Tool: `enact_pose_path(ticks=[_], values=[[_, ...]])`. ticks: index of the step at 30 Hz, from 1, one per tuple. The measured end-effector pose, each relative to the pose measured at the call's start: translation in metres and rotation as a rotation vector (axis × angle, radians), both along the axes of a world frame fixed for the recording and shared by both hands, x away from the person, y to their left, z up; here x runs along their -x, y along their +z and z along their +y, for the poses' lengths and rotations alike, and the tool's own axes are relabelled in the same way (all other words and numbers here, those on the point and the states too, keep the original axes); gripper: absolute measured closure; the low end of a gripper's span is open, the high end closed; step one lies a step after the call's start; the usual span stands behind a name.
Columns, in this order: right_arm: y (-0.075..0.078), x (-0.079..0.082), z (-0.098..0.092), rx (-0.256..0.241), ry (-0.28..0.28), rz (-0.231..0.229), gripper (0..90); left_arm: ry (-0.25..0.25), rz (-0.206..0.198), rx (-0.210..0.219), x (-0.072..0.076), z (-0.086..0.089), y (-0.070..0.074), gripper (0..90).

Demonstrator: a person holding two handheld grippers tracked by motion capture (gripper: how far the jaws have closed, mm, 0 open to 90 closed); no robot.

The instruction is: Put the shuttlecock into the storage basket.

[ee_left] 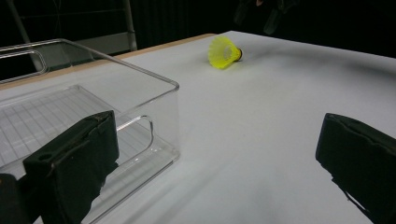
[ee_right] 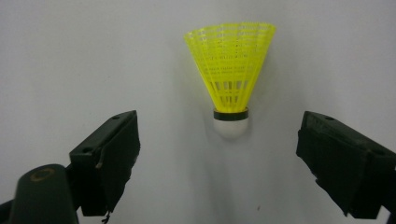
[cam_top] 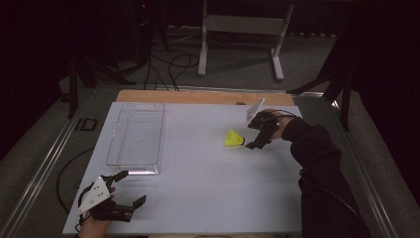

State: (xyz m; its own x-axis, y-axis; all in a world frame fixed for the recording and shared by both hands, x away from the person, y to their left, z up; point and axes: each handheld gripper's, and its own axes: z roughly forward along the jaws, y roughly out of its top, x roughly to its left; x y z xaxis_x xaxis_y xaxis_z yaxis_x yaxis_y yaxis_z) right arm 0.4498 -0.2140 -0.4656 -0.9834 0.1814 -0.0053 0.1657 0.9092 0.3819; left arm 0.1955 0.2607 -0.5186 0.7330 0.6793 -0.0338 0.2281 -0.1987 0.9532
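Right of the tray [cam_top: 135, 134], the shuttlecock [cam_top: 234, 138] lies on its side on the table [cam_top: 208, 188], cork toward my right gripper [cam_top: 258, 136], whose jaws gape wide and empty so they can straddle that cork. My left gripper [cam_top: 130, 191] waits just by the tray's near end, wide open too and holding nothing, probably to steady it.

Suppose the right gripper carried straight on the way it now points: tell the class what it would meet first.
The right gripper would probably first meet the yellow shuttlecock, at its white cork end, which lies just ahead between the open jaws on the white table. Nothing lies between them. Its height above the table is hard to judge.
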Motion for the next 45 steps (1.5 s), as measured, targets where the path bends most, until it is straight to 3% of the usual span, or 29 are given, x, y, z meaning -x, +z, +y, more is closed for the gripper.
enact_pose_path(ticks=[11, 13, 20, 30, 31, 33, 41, 42, 45], values=[[-0.023, -0.004, 0.007, 0.056, 0.022, -0.011, 14.2, -0.002, 0.004, -0.004, -0.001, 0.0, -0.001, 0.4], [-0.026, -0.004, 0.008, 0.068, 0.034, -0.008, 19.9, -0.002, 0.003, -0.005, 0.0, 0.0, -0.001, 0.4], [-0.035, -0.009, 0.007, 0.083, 0.029, -0.021, 25.0, -0.004, 0.004, -0.002, -0.001, -0.001, -0.001, 0.4], [-0.045, -0.012, 0.007, 0.105, 0.025, 0.008, 40.2, -0.004, 0.005, -0.004, -0.001, 0.0, -0.001, 0.4], [-0.047, -0.012, 0.007, 0.11, 0.038, -0.011, 41.2, -0.004, 0.005, -0.003, -0.001, 0.0, -0.001, 0.4], [-0.048, -0.013, 0.008, 0.111, 0.036, 0.003, 43.6, -0.004, 0.005, -0.005, -0.001, 0.0, -0.001, 0.4], [-0.048, -0.014, 0.013, 0.131, 0.044, -0.028, 61.8, -0.004, 0.005, -0.005, -0.001, 0.0, -0.002, 0.4], [-0.048, -0.015, 0.014, 0.142, 0.041, -0.013, 64.5, -0.003, 0.005, -0.004, -0.001, 0.0, -0.002, 0.4], [-0.048, -0.016, 0.017, 0.158, 0.043, -0.011, 65.0, -0.003, 0.005, -0.004, -0.001, 0.0, -0.001, 0.4]])
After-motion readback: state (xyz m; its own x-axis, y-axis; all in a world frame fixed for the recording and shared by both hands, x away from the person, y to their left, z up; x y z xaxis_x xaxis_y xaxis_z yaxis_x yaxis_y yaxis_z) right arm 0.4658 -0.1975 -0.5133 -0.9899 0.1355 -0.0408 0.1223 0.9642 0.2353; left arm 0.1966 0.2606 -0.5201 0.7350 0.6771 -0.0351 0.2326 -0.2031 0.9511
